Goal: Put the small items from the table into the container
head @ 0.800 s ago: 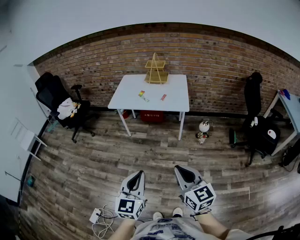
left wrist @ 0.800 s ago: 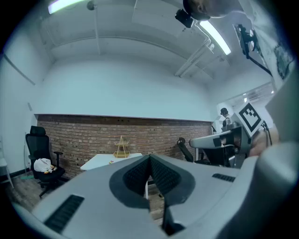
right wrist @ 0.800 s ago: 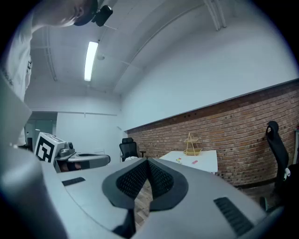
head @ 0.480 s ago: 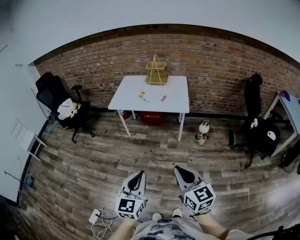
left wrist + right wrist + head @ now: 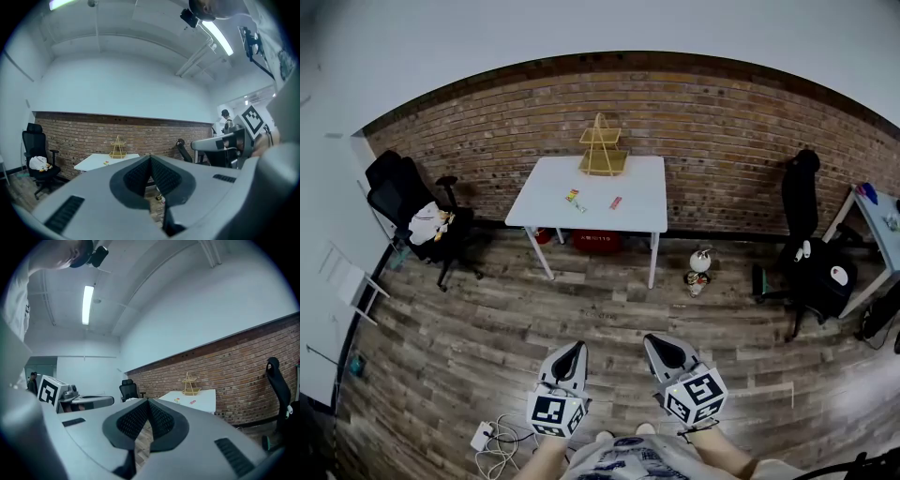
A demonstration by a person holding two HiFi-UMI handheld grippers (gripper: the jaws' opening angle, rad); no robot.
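white table slightly nearer, shifted left in head view

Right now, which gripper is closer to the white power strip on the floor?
Left. The left gripper is just right of the power strip; the right gripper is farther right, beyond the left one.

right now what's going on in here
A person stands well back from the white table, holding the left gripper and right gripper, both shut and empty. A few small items lie on the table in front of a yellow wire basket by the brick wall. Nothing is picked up yet.
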